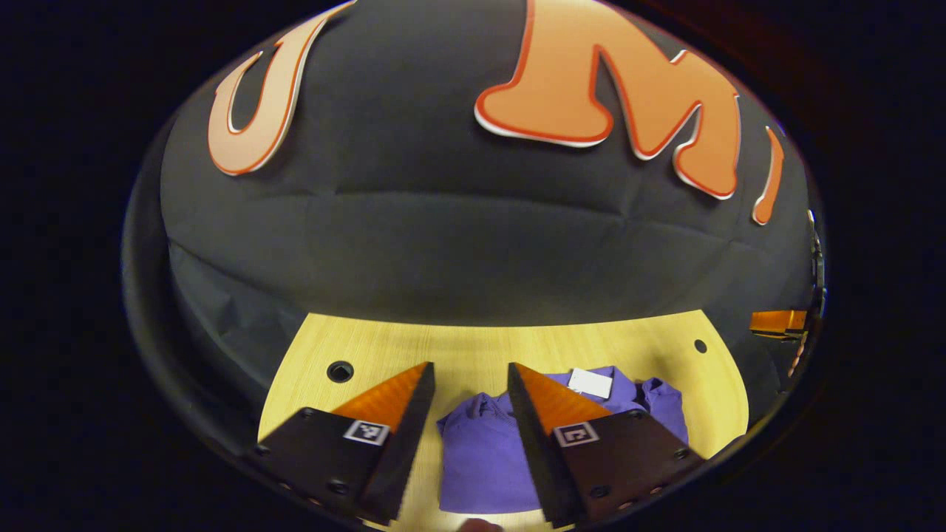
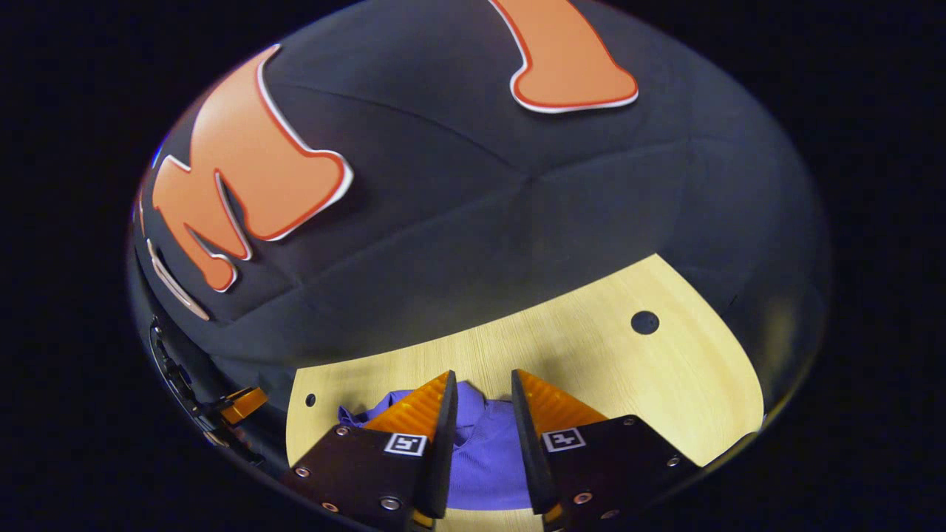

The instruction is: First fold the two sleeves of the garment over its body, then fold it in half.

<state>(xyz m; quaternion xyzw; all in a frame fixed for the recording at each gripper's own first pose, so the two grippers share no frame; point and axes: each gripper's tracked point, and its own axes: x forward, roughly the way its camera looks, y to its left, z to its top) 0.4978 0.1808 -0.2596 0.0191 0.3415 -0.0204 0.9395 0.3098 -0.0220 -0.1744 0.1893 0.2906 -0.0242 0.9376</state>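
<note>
Purple knit garment point(image 1: 480, 451) lies rumpled on pale woodgrain table point(image 1: 473, 347), white rectangular tag point(image 1: 590, 383) at far edge; left gripper point(image 1: 470, 377) and right gripper point(image 2: 484, 384) both spread apart above it.

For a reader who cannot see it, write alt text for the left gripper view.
A purple garment lies bunched on a light wooden table, with a white tag at its far edge. The left gripper hangs above it, fingers apart and holding nothing. Black cloth walls the booth behind.
</note>
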